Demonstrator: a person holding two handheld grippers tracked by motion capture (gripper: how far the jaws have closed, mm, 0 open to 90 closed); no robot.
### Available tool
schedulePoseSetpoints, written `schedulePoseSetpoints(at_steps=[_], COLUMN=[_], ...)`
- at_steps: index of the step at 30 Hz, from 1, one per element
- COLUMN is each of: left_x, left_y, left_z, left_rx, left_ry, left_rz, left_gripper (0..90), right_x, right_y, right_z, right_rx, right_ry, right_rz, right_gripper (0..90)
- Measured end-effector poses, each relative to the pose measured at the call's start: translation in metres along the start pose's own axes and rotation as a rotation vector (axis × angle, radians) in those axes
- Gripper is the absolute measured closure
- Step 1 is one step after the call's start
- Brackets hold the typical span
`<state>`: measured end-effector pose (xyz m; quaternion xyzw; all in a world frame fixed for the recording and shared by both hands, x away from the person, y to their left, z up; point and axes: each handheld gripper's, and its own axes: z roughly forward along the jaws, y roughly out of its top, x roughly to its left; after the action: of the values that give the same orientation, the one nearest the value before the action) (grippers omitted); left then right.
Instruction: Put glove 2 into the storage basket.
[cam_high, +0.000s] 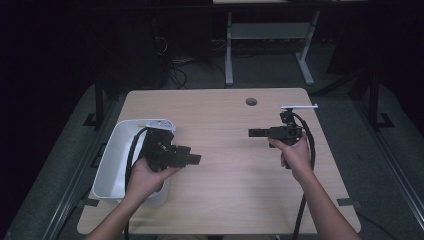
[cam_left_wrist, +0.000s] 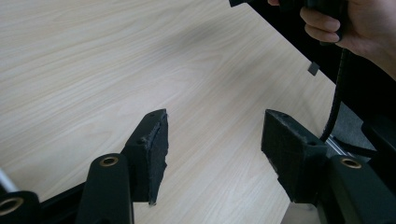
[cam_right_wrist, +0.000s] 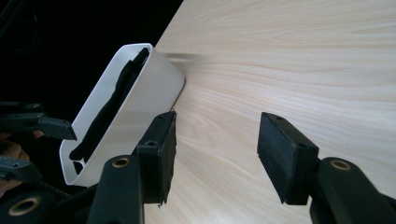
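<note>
Jaws first: on both grippers they stand apart with nothing between them. In the left gripper view we see bare wood between the black pads (cam_left_wrist: 156, 144), and in the right gripper view the same, with the white bin (cam_right_wrist: 140, 100) just beyond our left-hand pad there.

We hold the left gripper (cam_high: 192, 159) over the near left part of the table (cam_high: 235, 185), at the bin's inner wall, its jaws pointing right toward the table's middle. The white bin (cam_high: 112, 160) sits at the table's left edge, partly overhanging it, and something dark and long lies inside it; we cannot tell from the right gripper view whether that is a thing to fetch or the left gripper's own cable.

Farther across, the right gripper (cam_high: 255, 132) hangs above the table's right half, jaws pointing left at the bin, well apart from it.

Our judgement: the step in hand is a reach to the bin. To do it well, we should keep the jaws wide, turn the left gripper down over the bin's open top rather than its wall, and keep the trailing cable clear of the rim so the overhanging bin is not dragged. The right gripper can steady the bin's near wall.
</note>
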<state>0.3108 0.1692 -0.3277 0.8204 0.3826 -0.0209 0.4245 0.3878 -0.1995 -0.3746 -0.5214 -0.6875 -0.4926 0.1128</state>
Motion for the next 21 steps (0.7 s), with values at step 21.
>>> schedulePoseSetpoints(at_steps=[21], left_x=[-0.011], left_y=[0.004], left_z=[0.020], left_rx=[0.012], left_ry=[-0.028], left_rz=[0.016], left_gripper=[38.1], right_x=[-0.018], right_y=[-0.013], right_z=[-0.018], right_rx=[-0.015], right_ry=[-0.029], right_rz=[0.023], right_gripper=[46.5])
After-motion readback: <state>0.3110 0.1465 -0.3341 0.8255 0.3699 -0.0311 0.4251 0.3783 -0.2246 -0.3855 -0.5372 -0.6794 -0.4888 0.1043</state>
